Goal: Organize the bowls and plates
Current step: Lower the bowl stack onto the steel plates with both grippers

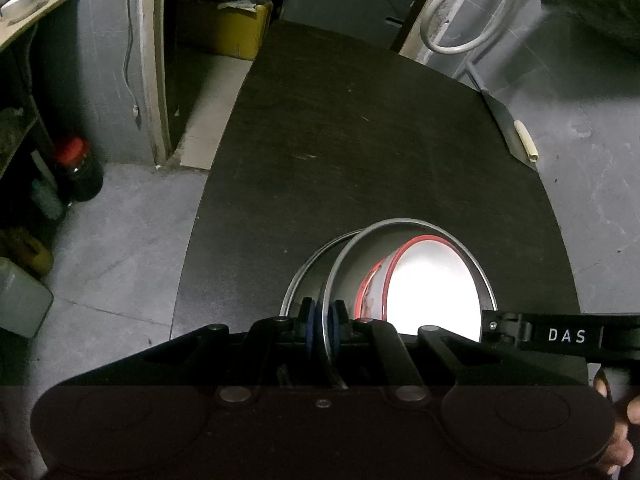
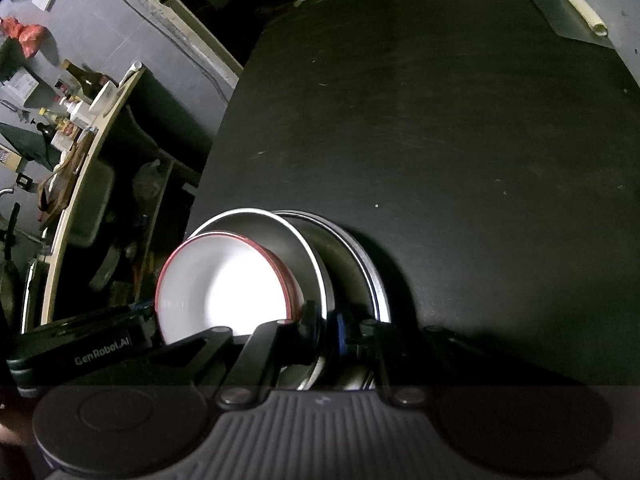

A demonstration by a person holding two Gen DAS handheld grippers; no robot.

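A stack of dishes sits at the near end of the black table (image 1: pixel 360 140). A steel plate (image 1: pixel 296 280) lies at the bottom, a steel bowl (image 1: pixel 352 264) sits in it, and white red-rimmed bowls (image 1: pixel 432 284) are nested inside. My left gripper (image 1: pixel 323 320) is shut on the steel bowl's rim from the left side. In the right wrist view my right gripper (image 2: pixel 323 320) is shut on the steel bowl's (image 2: pixel 304 248) rim on the opposite side, with the white bowls (image 2: pixel 220 280) to its left and the steel plate (image 2: pixel 368 264) to its right.
A dark flat tool with a pale handle (image 1: pixel 524 140) lies off the table's far right edge. A yellow crate (image 1: pixel 240 28) and bottles (image 1: pixel 76 168) stand on the floor to the left. A cluttered shelf (image 2: pixel 84 128) stands left of the table.
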